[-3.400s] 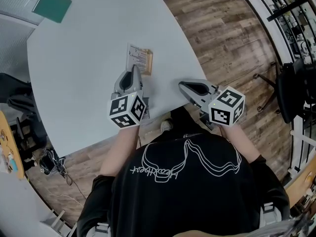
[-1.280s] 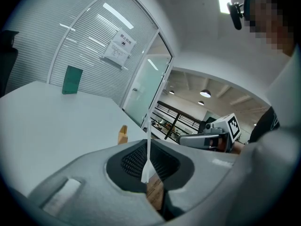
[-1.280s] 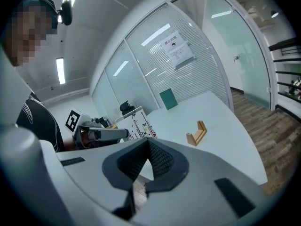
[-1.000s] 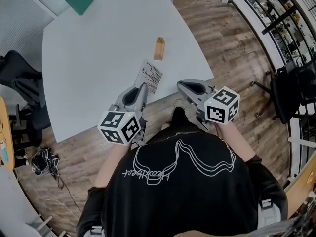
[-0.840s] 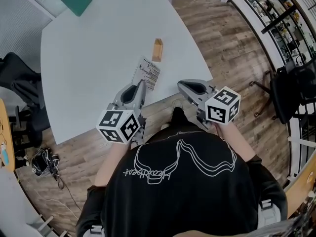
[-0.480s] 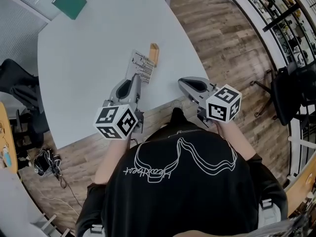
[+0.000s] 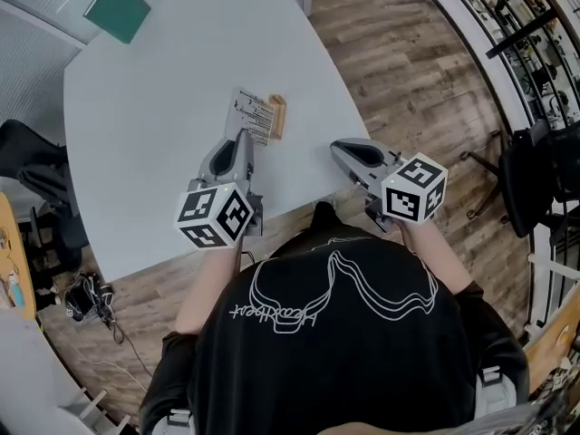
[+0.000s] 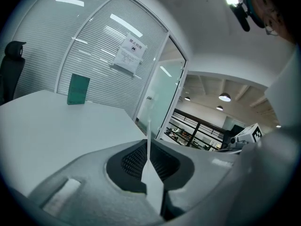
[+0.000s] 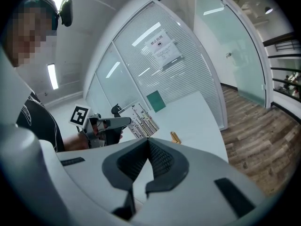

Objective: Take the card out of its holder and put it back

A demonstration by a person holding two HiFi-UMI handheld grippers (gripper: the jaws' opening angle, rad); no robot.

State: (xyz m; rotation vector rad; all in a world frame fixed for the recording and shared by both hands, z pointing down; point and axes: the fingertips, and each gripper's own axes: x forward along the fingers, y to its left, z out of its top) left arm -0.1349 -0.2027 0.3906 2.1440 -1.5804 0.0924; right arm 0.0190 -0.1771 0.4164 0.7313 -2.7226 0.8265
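Observation:
In the head view my left gripper [image 7: 242,140] is shut on the lower edge of a white printed card [image 7: 253,113] and holds it just over the grey table [image 7: 145,134]. The card's right edge is close beside the small wooden holder [image 7: 278,116]; I cannot tell whether they touch. In the left gripper view the card [image 8: 148,147] shows edge-on, pinched between the jaws of that gripper [image 8: 148,157]. My right gripper [image 7: 339,149] hovers at the table's near right edge, its jaws shut [image 9: 148,142] with nothing in them. The right gripper view shows the left gripper [image 9: 126,121], the card [image 9: 144,120] and the holder [image 9: 175,137].
A green book [image 7: 118,9] lies at the table's far left corner, also visible as a green book [image 8: 77,89] in the left gripper view. A black chair [image 7: 23,157] stands left of the table. Wooden floor [image 7: 426,71] lies to the right, with another chair [image 7: 544,166].
The left gripper has carried the card forward and right, from well short of the wooden holder to right beside it. The right gripper has kept its place by the table edge.

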